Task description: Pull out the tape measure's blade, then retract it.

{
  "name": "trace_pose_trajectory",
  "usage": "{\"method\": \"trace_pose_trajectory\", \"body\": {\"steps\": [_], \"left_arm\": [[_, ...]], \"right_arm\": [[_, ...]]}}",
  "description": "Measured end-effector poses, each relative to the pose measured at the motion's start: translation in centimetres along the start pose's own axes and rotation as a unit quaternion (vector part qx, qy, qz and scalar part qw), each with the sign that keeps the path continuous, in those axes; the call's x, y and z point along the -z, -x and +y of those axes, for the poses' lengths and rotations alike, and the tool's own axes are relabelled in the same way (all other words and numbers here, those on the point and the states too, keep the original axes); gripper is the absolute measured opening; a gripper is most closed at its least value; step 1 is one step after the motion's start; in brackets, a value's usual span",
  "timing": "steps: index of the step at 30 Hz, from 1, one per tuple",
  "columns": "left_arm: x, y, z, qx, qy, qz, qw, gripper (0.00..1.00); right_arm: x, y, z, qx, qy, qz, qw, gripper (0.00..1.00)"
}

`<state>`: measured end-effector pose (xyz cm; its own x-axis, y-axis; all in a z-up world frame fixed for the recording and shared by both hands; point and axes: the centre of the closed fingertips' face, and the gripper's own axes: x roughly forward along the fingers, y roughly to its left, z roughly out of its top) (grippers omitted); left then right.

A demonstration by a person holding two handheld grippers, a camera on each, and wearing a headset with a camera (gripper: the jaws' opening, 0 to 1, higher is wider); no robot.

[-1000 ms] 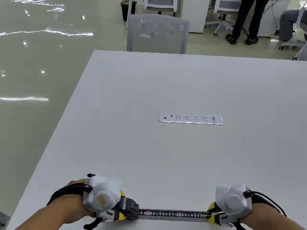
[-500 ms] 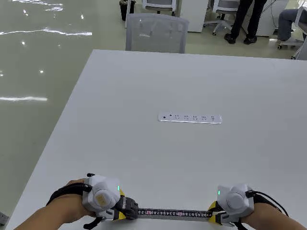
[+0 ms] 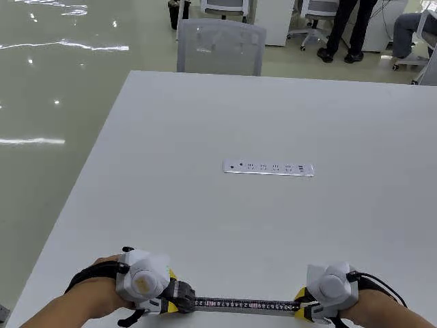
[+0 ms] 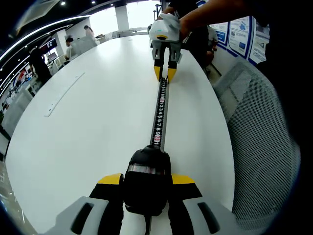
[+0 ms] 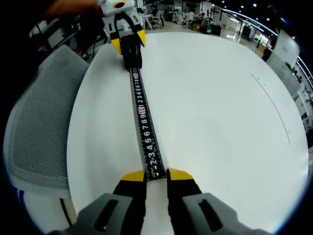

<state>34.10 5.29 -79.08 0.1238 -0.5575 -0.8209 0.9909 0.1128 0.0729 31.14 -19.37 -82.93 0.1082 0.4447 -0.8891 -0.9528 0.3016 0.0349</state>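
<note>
The tape measure's blade (image 5: pixel 143 122) lies stretched flat along the near edge of the worktop (image 3: pixel 273 102). Its long axis runs straight from left to right between the two hands. The black case (image 4: pixel 147 166) sits at the left end, clamped between the jaws of the left gripper (image 4: pixel 146 180). The right gripper (image 5: pixel 156 175) is pinched narrowly on the blade's free end, by the lowest numbers. Retracting, I judge, calls for the right gripper to travel along that line toward the case.
</note>
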Motion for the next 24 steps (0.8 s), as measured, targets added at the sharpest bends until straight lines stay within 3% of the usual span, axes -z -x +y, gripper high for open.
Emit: {"method": "trace_pose_trajectory", "body": {"steps": [5,8,11,15,21,24], "left_arm": [[-0.1,0.1,0.2,-0.005,0.032,-0.016,0.9994,0.33],[0.2,0.1,0.2,-0.007,0.048,-0.015,0.9987,0.34],[1.7,0.0,0.1,-0.008,0.048,0.014,0.9987,0.34],[1.8,0.6,0.3,-0.019,0.077,-0.008,0.9968,0.35],[2.3,1.9,1.4,-0.052,0.128,-0.044,0.9895,0.52],[2.8,2.6,1.6,-0.063,0.146,-0.054,0.9858,0.55]], "right_arm": [[0.1,0.0,-0.1,0.006,-0.023,-0.006,0.9997,0.15],[0.0,-0.1,-0.1,0.009,-0.024,-0.007,0.9997,0.16],[-0.1,0.0,0.0,0.012,-0.025,-0.007,0.9996,0.16],[-0.1,0.1,0.0,0.018,-0.028,-0.006,0.9994,0.17],[-0.2,0.6,-0.4,0.032,-0.047,-0.019,0.9982,0.22],[-0.6,1.2,-0.7,0.043,-0.06,-0.036,0.9967,0.25]]}}
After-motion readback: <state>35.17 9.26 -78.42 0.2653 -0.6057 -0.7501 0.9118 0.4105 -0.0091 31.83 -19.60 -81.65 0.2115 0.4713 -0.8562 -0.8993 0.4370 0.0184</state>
